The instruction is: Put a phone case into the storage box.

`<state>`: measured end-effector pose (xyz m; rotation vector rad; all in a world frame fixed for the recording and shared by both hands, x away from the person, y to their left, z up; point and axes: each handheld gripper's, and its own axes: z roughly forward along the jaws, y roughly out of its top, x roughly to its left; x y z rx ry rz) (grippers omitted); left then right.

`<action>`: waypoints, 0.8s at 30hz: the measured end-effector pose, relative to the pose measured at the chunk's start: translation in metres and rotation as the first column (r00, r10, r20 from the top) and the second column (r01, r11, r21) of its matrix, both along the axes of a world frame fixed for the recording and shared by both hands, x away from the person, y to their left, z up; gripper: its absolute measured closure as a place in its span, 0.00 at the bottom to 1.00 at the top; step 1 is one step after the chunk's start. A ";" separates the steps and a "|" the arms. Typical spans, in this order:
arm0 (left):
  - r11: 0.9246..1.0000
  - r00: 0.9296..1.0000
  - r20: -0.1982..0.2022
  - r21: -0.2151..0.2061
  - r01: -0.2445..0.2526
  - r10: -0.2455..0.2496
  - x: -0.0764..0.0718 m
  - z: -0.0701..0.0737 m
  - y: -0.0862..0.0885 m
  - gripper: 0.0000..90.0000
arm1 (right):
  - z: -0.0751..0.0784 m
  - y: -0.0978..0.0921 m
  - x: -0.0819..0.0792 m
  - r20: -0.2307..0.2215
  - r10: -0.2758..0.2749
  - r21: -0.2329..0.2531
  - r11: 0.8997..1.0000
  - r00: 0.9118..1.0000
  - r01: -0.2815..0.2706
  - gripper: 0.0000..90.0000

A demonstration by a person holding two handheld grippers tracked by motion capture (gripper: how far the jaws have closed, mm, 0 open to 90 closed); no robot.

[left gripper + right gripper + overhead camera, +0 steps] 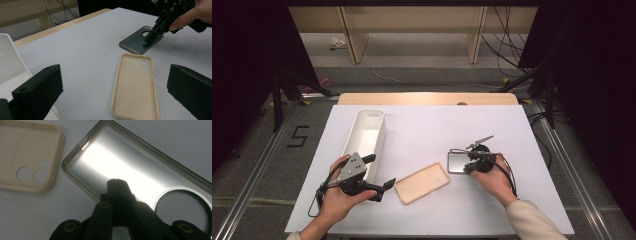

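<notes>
Lying on the white table (422, 125), two phone cases sit side by side below the middle of the high view. No brand or label can be read on either; the one bit of writing is a dark "5" (298, 136) marked on the grey floor at the left of that view.

A beige phone case (422, 182) lies open side up, matte and soft-looking, a rounded rectangle with raised edges, two round holes and a small slot at one end. Just to its right lies the clear phone case (458, 162), smoky and glossy with a grey-tinted rim and one large round opening; in the right gripper view its inner face glares brightly.

At the right of centre in the high view, the right gripper (117, 185) has its black jaws pressed together on the near rim of the clear case. At lower left, the left gripper (384, 189) has its jaws wide apart, holding nothing, pointed toward the beige case. Beside the left hand (337, 200) stands a long white bin (367, 137), smooth plastic with rounded corners.
</notes>
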<state>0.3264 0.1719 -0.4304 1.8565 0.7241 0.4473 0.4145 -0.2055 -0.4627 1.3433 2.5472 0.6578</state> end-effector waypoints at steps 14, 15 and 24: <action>1.000 1.000 0.004 -0.003 -0.001 0.001 0.000 0.001 0.001 0.00 | 0.002 -0.006 -0.002 -0.033 0.026 -0.034 0.999 0.999 -0.027 1.00; 1.000 1.000 0.004 -0.003 -0.001 0.001 0.000 0.001 0.001 0.00 | 0.002 -0.007 -0.003 -0.035 0.033 -0.039 0.999 0.999 -0.034 1.00; 1.000 1.000 0.002 -0.005 -0.001 0.001 -0.001 0.000 0.001 0.00 | 0.004 -0.017 -0.006 -0.056 0.041 -0.065 0.997 0.998 -0.045 1.00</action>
